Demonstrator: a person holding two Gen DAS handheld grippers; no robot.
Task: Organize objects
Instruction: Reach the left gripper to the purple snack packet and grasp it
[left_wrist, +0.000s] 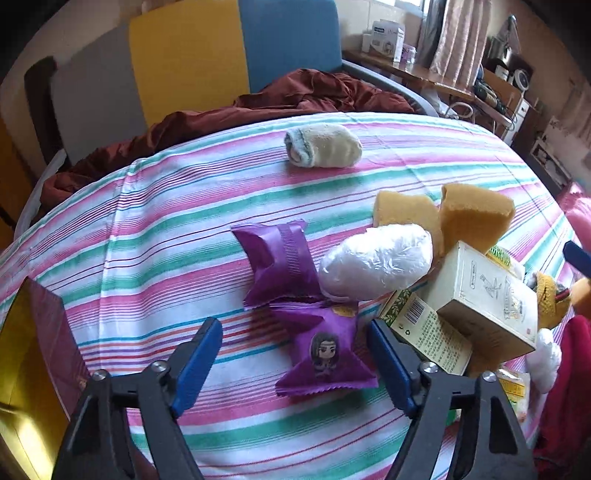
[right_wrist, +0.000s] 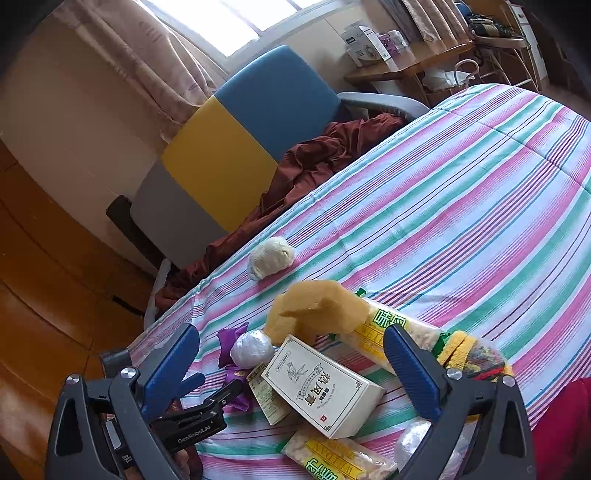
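Two purple snack packets lie on the striped bedsheet (left_wrist: 147, 229): one further off (left_wrist: 277, 266), one with a cartoon figure (left_wrist: 325, 354) between the fingers of my left gripper (left_wrist: 295, 350). That gripper is open, its pads clear of the packet. To the right is a pile: a white plastic-wrapped bundle (left_wrist: 376, 262), yellow sponges (left_wrist: 476, 214), a cream box (left_wrist: 487, 295) and a green-printed box (left_wrist: 428, 328). My right gripper (right_wrist: 291, 354) hangs open over this pile, above the cream box (right_wrist: 321, 384). Nothing is held.
A rolled cream sock (left_wrist: 321, 146) lies alone further up the bed. A gold and maroon box (left_wrist: 29, 350) stands at the left edge. A red-brown blanket (left_wrist: 295, 96) is bunched by the headboard. Yellow-green snack bags (right_wrist: 388, 325) and a knitted item (right_wrist: 472, 354) lie in the pile.
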